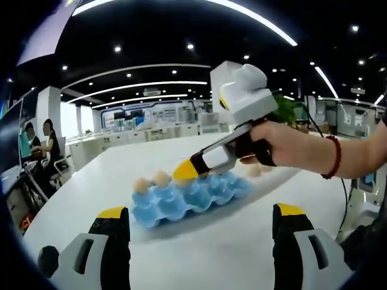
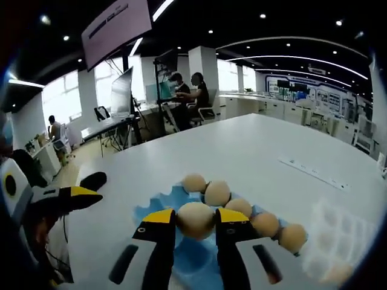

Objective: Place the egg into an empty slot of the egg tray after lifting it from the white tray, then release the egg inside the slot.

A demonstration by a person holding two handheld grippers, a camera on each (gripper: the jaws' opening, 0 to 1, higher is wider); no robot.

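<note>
My right gripper (image 2: 196, 217) is shut on a tan egg (image 2: 195, 222) and holds it just above the blue egg tray (image 2: 192, 261). Several eggs sit in the tray's far row, among them one at the far end (image 2: 195, 182) and one at the near end (image 2: 292, 237). In the left gripper view the blue egg tray (image 1: 187, 199) lies mid-table with two eggs (image 1: 151, 181) at its left end. There the right gripper (image 1: 184, 171), held by a hand, reaches over it from the right. My left gripper (image 1: 199, 219) is open and holds nothing, short of the tray.
A pale white tray (image 2: 341, 232) lies right of the blue one; it also appears behind the hand as the white tray (image 1: 269, 176). The left gripper (image 2: 81, 192) hovers off the table's left edge. People sit at desks (image 2: 187, 90) beyond the white table (image 2: 254, 145).
</note>
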